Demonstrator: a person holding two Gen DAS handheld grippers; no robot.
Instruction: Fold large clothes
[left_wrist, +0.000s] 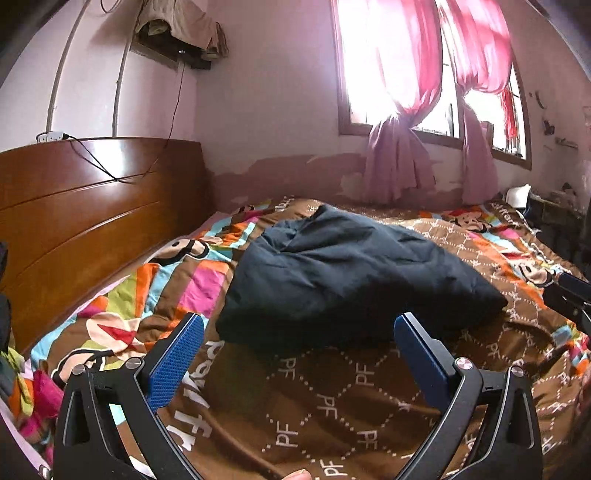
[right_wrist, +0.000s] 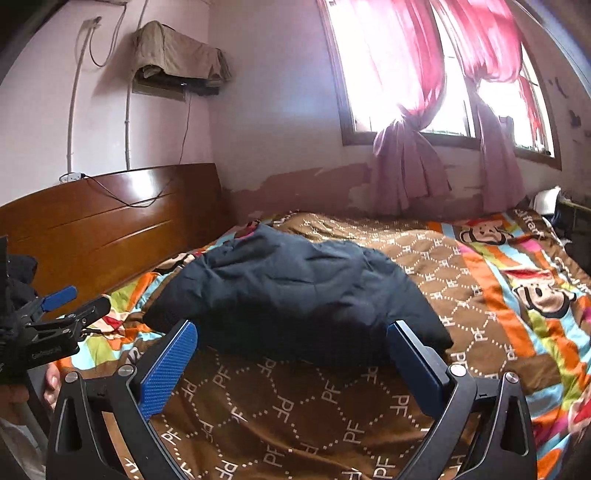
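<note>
The folded garment (left_wrist: 354, 273) lies on the bed's quilt (left_wrist: 332, 398), at 12 o'clock just ahead of the left claw (left_wrist: 299, 354). The headboard (left_wrist: 85, 206) stands at 9 o'clock, against the wall. The window (left_wrist: 424, 66) sits at 1 o'clock behind the bed, its curtains (left_wrist: 399, 162) hanging to the quilt's far edge. The right claw (right_wrist: 291, 354) faces the garment too (the left claw shows at its 9 o'clock).

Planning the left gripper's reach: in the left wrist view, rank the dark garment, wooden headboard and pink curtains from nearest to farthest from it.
From the left gripper:
1. Dark garment, just ahead on the bed.
2. Wooden headboard, off to the left.
3. Pink curtains, at the far window.
</note>
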